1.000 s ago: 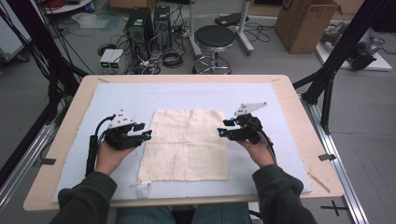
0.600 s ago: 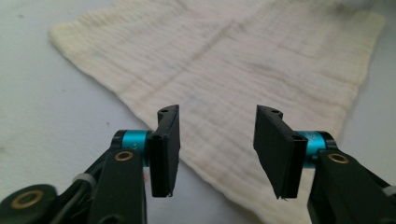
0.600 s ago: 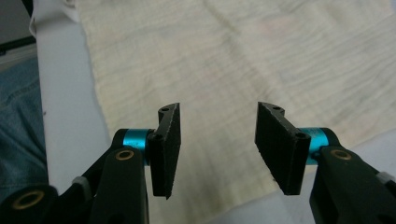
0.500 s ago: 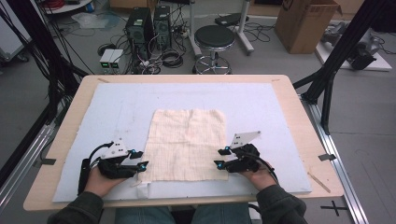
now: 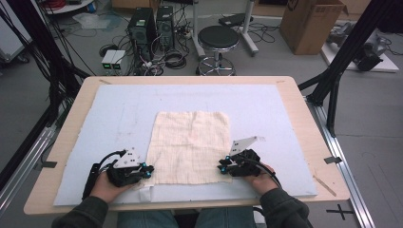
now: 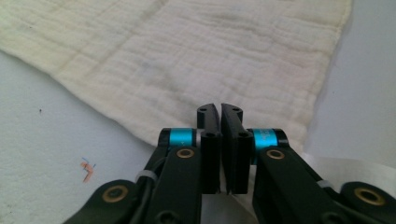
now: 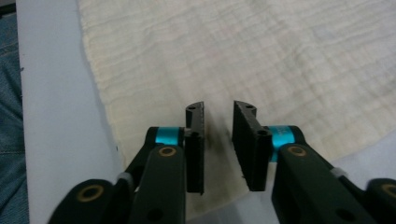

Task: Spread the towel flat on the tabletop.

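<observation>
A cream, crinkled square muslin cloth point(image 5: 190, 146) lies flat on the pale blue foam mat point(image 5: 266, 114) that covers the wooden desk point(image 5: 304, 114), near the person's edge. Its slightly longer side runs from the near edge toward the far edge.

The left gripper point(image 5: 148, 171) sits at the cloth's near left corner. Its fingers point(image 6: 209, 122) have just been closing and are now clenched together over the hem.

The right gripper point(image 5: 223, 166) sits at the near right corner. Its fingers point(image 7: 195, 122) have been closing too, but a narrow gap remains, with cloth beneath it.
</observation>
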`<state>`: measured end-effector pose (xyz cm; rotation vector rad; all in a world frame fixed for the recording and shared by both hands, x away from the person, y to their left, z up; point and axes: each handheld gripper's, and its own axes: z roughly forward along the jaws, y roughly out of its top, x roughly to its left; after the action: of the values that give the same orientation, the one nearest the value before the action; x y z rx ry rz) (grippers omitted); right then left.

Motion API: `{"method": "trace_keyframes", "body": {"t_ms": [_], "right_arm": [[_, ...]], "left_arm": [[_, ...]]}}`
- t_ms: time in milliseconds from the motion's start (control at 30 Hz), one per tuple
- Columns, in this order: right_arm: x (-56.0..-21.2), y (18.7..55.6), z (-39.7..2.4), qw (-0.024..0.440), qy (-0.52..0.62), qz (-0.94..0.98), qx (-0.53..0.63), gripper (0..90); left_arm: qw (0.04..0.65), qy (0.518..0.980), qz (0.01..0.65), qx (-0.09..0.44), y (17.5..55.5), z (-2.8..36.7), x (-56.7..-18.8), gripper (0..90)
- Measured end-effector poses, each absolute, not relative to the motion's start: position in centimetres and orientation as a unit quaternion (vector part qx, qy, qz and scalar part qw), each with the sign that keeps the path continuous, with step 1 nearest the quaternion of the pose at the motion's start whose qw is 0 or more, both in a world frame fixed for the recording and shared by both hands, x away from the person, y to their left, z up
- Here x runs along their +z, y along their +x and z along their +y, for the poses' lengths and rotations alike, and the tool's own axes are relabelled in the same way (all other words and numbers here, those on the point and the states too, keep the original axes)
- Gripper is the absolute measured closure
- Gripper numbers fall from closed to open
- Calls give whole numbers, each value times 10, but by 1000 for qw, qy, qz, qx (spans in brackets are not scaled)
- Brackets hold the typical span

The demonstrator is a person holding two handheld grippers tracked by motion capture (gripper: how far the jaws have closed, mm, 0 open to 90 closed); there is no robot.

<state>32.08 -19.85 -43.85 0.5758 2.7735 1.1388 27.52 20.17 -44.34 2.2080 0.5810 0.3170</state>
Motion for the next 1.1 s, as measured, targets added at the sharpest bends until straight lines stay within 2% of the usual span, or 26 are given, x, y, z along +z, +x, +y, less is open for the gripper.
{"method": "trace_keyframes", "body": {"t_ms": [100,167,767,833,900,1033,1100], "right_arm": [[-439,324,-199,35,187,907,375,857],[-438,325,-200,31,185,907,377,873],[-434,314,-219,13,179,905,387,876],[-434,314,-218,13,183,901,392,804],[-433,314,-219,6,187,894,407,730],[-429,314,-220,13,198,882,427,672],[-429,315,-221,18,207,877,433,646]], "left_arm": [[408,873,237,119,275,203,-443,884],[408,873,238,120,272,204,-443,886],[416,874,224,113,253,197,-439,886],[420,871,229,112,254,199,-439,878],[426,866,239,111,256,201,-438,806],[438,854,257,112,260,204,-437,712],[446,848,262,117,264,206,-435,694]]}}
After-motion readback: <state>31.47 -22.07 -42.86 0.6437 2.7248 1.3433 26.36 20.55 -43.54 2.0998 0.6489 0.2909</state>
